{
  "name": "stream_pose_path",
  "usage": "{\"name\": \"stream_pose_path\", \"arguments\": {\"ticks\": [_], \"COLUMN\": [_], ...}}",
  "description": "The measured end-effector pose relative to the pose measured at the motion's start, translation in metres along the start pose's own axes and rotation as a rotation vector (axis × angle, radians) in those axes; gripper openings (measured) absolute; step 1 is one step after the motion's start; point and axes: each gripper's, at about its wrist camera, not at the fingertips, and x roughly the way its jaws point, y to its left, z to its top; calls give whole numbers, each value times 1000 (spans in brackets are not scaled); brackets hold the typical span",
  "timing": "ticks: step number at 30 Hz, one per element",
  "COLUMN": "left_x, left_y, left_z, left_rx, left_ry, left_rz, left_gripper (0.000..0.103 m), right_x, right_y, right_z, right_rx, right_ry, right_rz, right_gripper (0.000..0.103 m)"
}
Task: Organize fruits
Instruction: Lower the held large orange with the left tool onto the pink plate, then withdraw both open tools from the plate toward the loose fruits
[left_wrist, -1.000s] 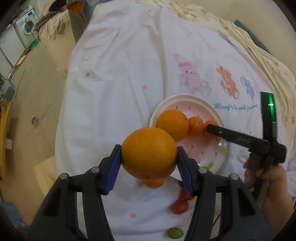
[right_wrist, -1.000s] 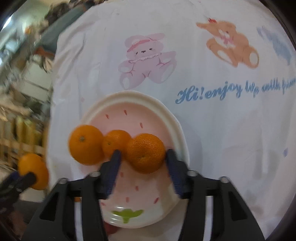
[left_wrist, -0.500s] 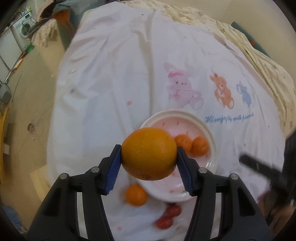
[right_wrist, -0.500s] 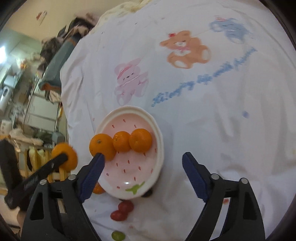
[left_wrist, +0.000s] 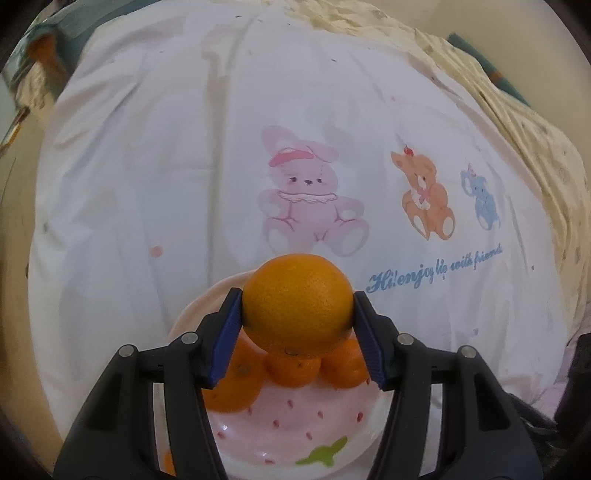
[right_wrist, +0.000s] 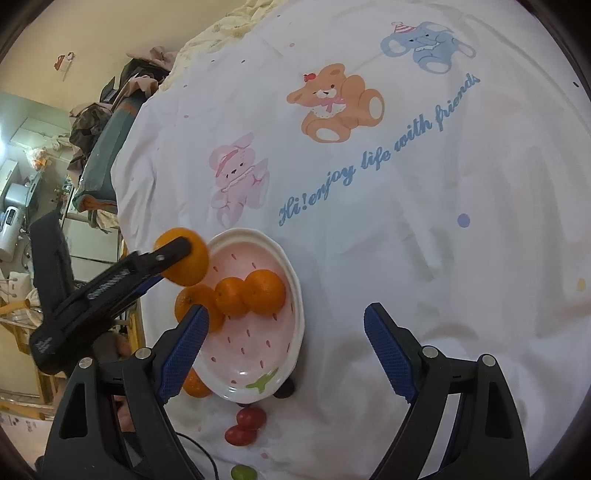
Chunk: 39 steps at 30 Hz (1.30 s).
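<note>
1. Left gripper (left_wrist: 297, 321): clamped on a large orange (left_wrist: 297, 302), blue pads pressed to both sides; held above the near-left part of the strawberry-print plate (left_wrist: 325, 424).
2. Same large orange, seen from the right wrist (right_wrist: 183, 261): hung over the plate's left rim (right_wrist: 295, 288), clear of the fruit below.
3. Right gripper (right_wrist: 284, 350): jaws just opened wide, nothing between them; poised above the bedsheet (right_wrist: 443, 258) just right of the plate.
4. Plate contents: three smaller oranges (right_wrist: 231, 297) in a touching row across the middle, left one partly hidden behind a blue pad.
5. Loose on the sheet near the plate's front edge: one small orange (right_wrist: 195, 386) at the left, two red cherry tomatoes (right_wrist: 245, 424) touching each other, one green grape (right_wrist: 243, 472) nearest the camera.
6. Sheet: white, printed with a pink rabbit (right_wrist: 236, 177), an orange bear (right_wrist: 332, 103), a blue elephant (right_wrist: 424, 46).
</note>
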Motion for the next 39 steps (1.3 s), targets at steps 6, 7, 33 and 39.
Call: {"name": "stream_pose_path", "arguments": {"ticks": [6,7,33,39], "left_x": [25,29,-48,-82], "left_y": [-3,-3,-8,9], "left_z": [0,-1,-31,-59], "left_rx": [12,16,77,65], "left_ry": [47,59,-11,-40], "left_rz": [44,48,74,69], "left_gripper": [55,57,86,86], "right_x": [-1,-2,-15,-16], "right_y": [-6,-5,12,15], "right_z": [7,8,1,-12], "right_rx": [35,32,-51,-77], "right_ry": [5,1,-33,-25], "right_rz": [27,29,10,-17], "right_gripper": [88,88,88,88]}}
